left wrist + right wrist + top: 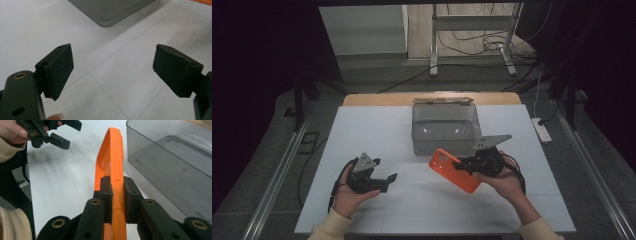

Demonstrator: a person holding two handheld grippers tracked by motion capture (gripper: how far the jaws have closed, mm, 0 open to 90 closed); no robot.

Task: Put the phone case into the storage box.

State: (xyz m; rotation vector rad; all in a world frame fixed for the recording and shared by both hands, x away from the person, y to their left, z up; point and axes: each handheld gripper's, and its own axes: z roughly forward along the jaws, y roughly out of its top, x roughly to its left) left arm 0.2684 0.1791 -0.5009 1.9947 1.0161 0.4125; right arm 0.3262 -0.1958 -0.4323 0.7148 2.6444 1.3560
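Right gripper (460, 165) jaws clamp the orange plastic phone case (452, 170) edge-on beside the grey translucent box (444, 127), likely for loading; left gripper (388, 180) jaws gape empty.

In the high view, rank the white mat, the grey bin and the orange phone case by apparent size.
1. white mat
2. grey bin
3. orange phone case, clamped in the right gripper and raised nearer the camera, yet clearly smallest.
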